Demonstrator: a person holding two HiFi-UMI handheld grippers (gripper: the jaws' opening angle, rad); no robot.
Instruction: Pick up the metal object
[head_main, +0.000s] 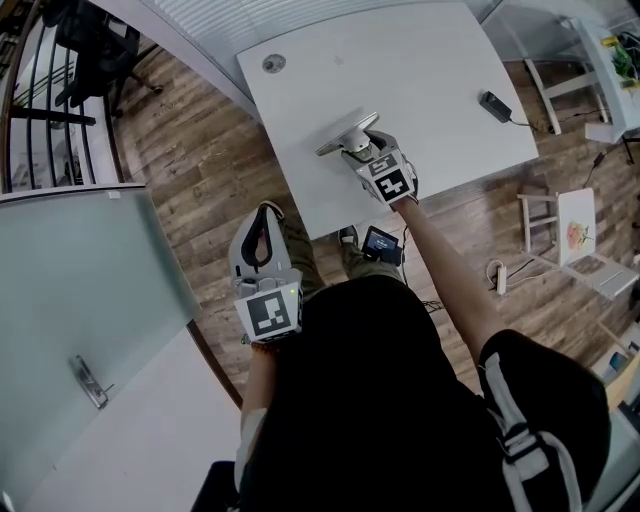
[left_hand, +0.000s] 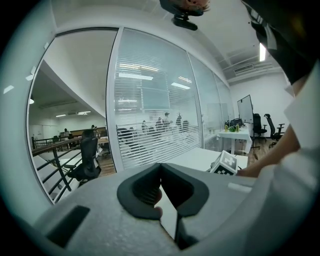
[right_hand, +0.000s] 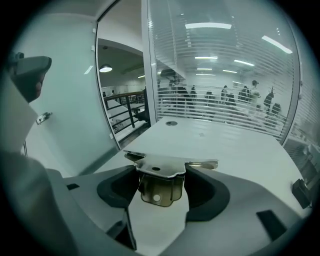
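While the left gripper (head_main: 268, 210) is hanging off the desk (head_main: 430, 70) over the wooden floor (head_main: 190, 150), its jaws pressing together at the tips with nothing between them, the right gripper (head_main: 362, 145) is clamping the metal object (head_main: 338, 136) from both sides. That object, a bent bracket with a flat, holed plate on top, is sitting between the dark pads near the middle of the desk's near edge; whether it is touching the surface is not showing clearly. A round grommet (head_main: 273, 63) is lying toward the far left corner, and a small black device (head_main: 495, 105) with a cable is resting by the right edge.
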